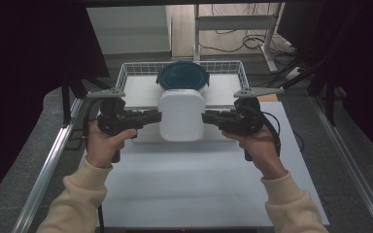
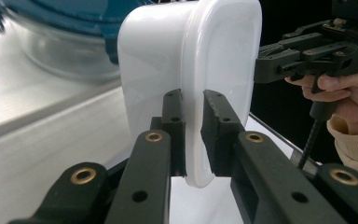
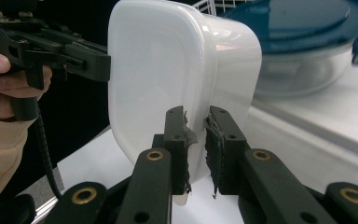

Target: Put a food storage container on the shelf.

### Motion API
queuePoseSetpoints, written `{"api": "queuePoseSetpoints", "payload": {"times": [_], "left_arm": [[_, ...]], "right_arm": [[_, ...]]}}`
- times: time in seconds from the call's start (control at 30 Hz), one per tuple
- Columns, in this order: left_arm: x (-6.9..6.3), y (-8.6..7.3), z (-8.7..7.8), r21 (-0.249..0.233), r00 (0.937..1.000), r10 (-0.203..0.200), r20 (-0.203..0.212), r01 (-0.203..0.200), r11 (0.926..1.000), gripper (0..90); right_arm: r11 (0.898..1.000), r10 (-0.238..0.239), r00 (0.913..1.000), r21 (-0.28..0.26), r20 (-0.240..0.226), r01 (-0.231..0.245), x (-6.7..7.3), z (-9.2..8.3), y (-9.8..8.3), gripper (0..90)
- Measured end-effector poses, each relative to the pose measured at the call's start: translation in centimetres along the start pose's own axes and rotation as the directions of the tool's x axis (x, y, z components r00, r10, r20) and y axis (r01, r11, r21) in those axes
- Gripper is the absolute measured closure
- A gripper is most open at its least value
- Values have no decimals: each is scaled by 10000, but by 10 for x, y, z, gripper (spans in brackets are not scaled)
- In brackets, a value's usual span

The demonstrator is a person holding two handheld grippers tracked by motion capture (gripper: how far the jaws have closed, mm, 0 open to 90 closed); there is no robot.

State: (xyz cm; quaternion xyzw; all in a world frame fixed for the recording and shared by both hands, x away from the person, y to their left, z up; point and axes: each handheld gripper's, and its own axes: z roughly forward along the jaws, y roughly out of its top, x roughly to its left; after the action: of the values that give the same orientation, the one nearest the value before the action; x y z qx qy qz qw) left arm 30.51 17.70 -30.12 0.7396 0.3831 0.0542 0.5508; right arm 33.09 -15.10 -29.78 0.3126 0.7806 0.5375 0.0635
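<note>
**Two grippers pinch one white container by its rim**

Both forearms, in cream sleeves, reach forward from the near edge of the table [image 1: 199, 194]. The left hand [image 1: 104, 141] and right hand [image 1: 252, 141] each hold a pistol-style grip level, jaws pointing inward at each other.

The left gripper [image 2: 193, 135] has its jaws drawn close on the rim of the white plastic container [image 1: 181, 115]. The right gripper [image 3: 196, 149] likewise pinches the opposite rim, its pads frayed. The container is held between them, tipped on its side, above the table and just in front of the wire basket [image 1: 126, 73].

Count: one white container, one glass bowl with a blue lid [image 1: 182, 75] in the basket, one basket, two grippers.
</note>
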Motion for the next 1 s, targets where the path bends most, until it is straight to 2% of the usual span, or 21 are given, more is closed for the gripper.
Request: {"api": "queuePoseSetpoints", "payload": {"times": [0.27,0.4,0.43,0.47,0.57,0.73,0.83,0.87,1.0], "left_arm": [[2,22,-6,-103,9999,78,-78,-79,9999,799],[5,41,-10,-204,9998,213,11,-213,9996,799],[5,41,-10,-204,9998,213,11,-213,9996,799],[7,49,-11,-241,9997,243,87,-241,9994,799],[11,58,-11,-242,9997,163,193,-158,9996,798],[17,76,-10,-276,9999,120,100,-117,9995,796],[22,83,-8,-232,10000,13,94,-11,9997,796],[25,87,-7,-212,9999,-76,112,78,9997,796],[38,105,-3,-70,9988,-464,148,465,9989,795]], "right_arm": [[9998,-156,9998,-87,76,156,0,-1,27,781],[9994,-330,9994,-116,122,331,2,-5,44,781],[9994,-331,9994,-117,130,333,2,-5,48,781],[9992,-383,9991,-125,181,385,1,-6,52,781],[9991,-407,9990,-127,200,409,0,-6,61,780],[9992,-387,9988,-54,292,388,-5,-5,82,781],[9997,-235,9992,13,329,235,-11,-1,93,782],[9997,-235,9992,13,329,235,-11,-1,93,782],[9999,115,9996,118,257,-118,-23,6,112,781]]}}
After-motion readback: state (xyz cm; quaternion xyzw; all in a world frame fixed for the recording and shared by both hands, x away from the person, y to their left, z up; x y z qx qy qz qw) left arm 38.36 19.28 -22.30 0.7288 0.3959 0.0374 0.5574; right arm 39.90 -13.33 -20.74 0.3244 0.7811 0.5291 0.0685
